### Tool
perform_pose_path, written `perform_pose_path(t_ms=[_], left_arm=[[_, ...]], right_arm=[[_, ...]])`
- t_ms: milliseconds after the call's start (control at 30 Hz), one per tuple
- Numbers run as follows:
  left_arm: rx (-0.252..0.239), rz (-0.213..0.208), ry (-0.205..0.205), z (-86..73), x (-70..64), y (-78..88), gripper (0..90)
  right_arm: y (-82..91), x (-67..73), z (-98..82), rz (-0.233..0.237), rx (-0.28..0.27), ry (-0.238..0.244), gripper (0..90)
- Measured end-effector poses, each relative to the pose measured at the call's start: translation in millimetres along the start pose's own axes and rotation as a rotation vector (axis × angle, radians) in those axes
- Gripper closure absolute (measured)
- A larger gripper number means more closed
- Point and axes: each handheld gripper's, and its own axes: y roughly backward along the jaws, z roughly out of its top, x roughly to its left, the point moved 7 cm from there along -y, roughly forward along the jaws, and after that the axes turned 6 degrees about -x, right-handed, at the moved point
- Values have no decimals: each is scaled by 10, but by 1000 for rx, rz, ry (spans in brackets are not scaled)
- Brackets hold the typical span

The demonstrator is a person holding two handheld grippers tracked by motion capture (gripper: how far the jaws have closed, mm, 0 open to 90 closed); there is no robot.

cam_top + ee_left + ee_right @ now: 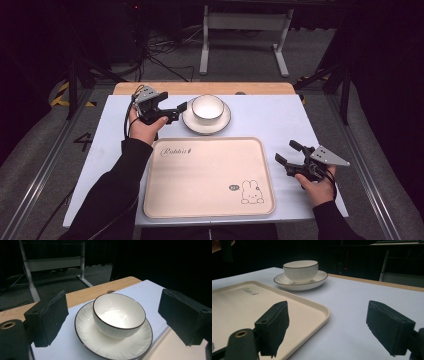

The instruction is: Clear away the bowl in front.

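Nearest the person, the beige tray (210, 176) with the little rabbit print lies flat on the table (280, 120), nothing on it. The right gripper (287, 155) sits just off the tray's right edge, low over the table, its hand (316, 189) angled so the fingers (274, 325) point up and left across the tray corner; they're spread wide with nothing between them.

Further back, the left gripper (175, 111) is held out by the left hand (144, 127) with the forearm coming up along the tray's left side, wrist roughly level, pointing sideways at the saucer (206, 119). Its fingers (48, 317) stand wide apart, not touching anything, lined up either side of the white bowl (207, 107), which sits in the middle of that saucer just behind the tray's far edge.

What I'd worry about: bowl and saucer are two loose pieces of glazed china. Pinch the saucer rim and lift with any tilt and the bowl probably slides off. Grab the bowl wall instead and those foam pads could slip on the round, glossy side. Coming in too low, the near finger could also shove the saucer toward the table's back edge.
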Motion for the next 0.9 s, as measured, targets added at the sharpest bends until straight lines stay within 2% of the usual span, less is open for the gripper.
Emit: perform_pose_path(t_ms=[100, 267, 433, 500, 600, 767, 900], left_arm=[[12, -9, 33, 0, 1, -66, 91], [10, -15, 65, -18, -10, -162, 90], [18, 0, 78, -44, 47, -262, 102], [27, 8, 106, -49, 79, -302, 142], [54, 15, 105, -68, 101, -357, 160], [130, 44, 160, -131, 119, -450, 179], [178, 54, 174, -194, 126, -544, 198]], right_arm=[[1, 1, 0, 1, -1, 1, 187], [5, -3, 3, 1, -6, -5, 185], [4, 0, 2, 1, -5, 0, 185], [4, 0, 2, 2, -4, 1, 185], [3, -1, 3, 2, -5, -3, 185], [8, 2, 3, 4, -8, 2, 185], [12, 5, 6, 5, -14, 2, 181]])
